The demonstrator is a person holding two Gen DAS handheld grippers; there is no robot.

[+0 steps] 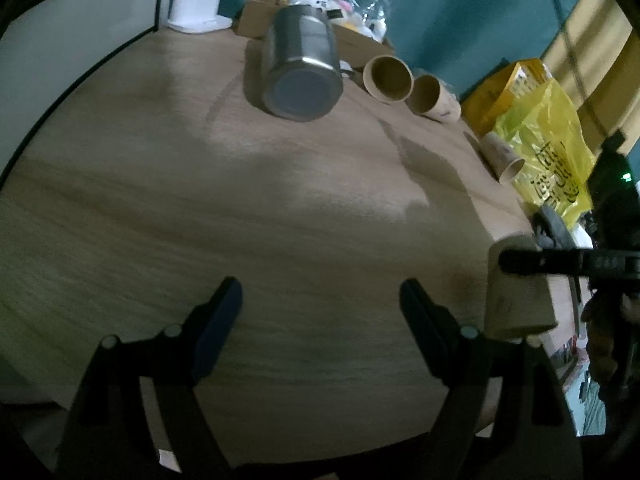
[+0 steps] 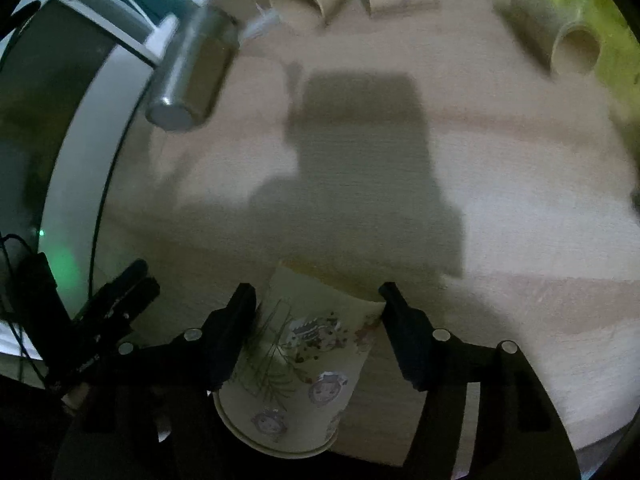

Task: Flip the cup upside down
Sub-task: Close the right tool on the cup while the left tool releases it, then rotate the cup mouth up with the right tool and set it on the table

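Observation:
A printed paper cup [image 2: 296, 364] sits between my right gripper's [image 2: 316, 308] two fingers, its wide rim toward the camera and its narrow base away, resting on the wooden table [image 2: 400, 200]. The left finger [image 2: 236, 320] touches the cup; the right finger [image 2: 404, 320] seems just apart from it. The same cup [image 1: 516, 300] shows in the left wrist view at the right, with the right gripper's finger [image 1: 540, 261] across it. My left gripper [image 1: 320, 304] is open and empty over the bare table.
A steel tumbler [image 1: 302, 68] lies on its side at the back. Three paper cups [image 1: 388, 78] [image 1: 434, 98] [image 1: 502, 158] lie beside it. A yellow plastic bag [image 1: 544, 140], a cardboard box [image 1: 256, 14] and a white lamp base [image 1: 198, 10] line the far edge.

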